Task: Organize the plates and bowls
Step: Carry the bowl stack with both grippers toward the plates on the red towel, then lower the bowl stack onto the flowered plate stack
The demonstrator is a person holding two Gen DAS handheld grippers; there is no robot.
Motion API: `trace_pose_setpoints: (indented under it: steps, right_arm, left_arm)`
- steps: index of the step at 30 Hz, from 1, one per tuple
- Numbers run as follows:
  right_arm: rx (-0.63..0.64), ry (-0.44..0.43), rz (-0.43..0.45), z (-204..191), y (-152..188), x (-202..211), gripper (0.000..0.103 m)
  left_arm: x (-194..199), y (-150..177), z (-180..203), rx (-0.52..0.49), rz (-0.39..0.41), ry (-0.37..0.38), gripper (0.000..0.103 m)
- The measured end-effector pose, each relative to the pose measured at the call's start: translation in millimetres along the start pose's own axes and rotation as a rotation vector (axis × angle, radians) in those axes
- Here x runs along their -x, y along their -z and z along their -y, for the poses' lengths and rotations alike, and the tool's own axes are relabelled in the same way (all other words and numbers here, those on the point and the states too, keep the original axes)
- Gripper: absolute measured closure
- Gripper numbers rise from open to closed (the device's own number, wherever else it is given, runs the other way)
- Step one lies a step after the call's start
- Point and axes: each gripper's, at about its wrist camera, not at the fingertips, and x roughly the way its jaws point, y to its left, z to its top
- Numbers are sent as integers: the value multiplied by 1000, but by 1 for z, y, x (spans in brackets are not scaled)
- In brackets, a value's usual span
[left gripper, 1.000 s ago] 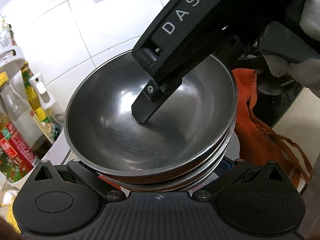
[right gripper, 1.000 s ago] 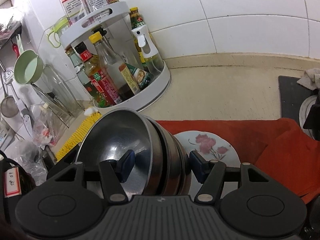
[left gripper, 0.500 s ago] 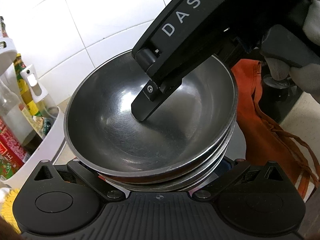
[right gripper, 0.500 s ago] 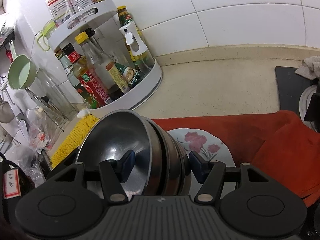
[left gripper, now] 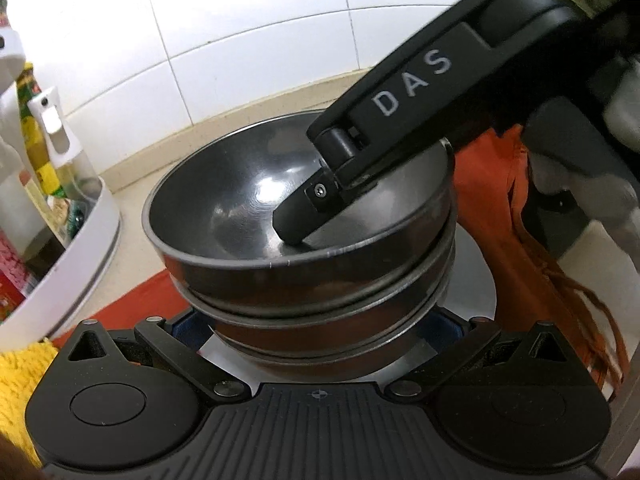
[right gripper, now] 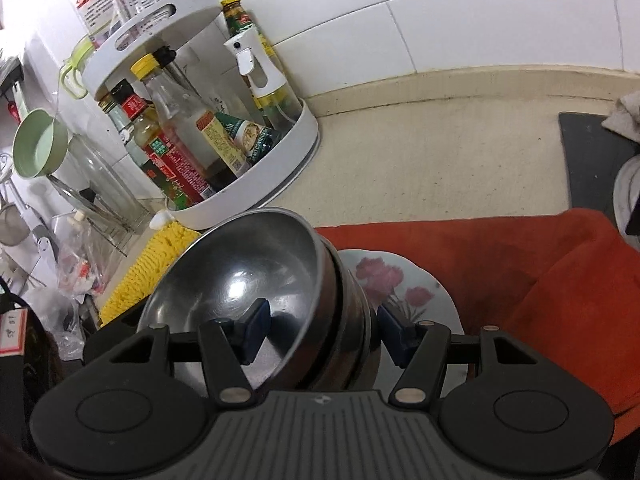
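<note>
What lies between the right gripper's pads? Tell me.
The wall of the stack of steel bowls, one pad inside, one outside; right wrist view shows it.

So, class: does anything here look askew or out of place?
Yes. The stack of steel bowls hangs tilted in the right gripper, one finger inside the top bowl and one outside the stack, above the flowered plate. An orange cloth lies rumpled on the counter.

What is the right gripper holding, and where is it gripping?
The stack of metal bowls, clamped across its rim: right gripper has one finger inside the top bowl, one outside.
</note>
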Motion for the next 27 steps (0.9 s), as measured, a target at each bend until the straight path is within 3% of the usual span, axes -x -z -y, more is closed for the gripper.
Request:
trace_pose_setpoints:
  steps: [16, 22, 27]
  right_arm:
    - [147, 73, 11, -23, 4, 4, 50]
    - [191, 116, 24, -34, 6, 4, 50]
    - [232, 154, 36, -37, 8, 7, 50]
  left_arm:
    - [14, 11, -3, 21, 1, 35, 0]
    - [0, -1, 1, 33, -30, 2, 0]
    - [18, 11, -3, 4, -43, 2, 0]
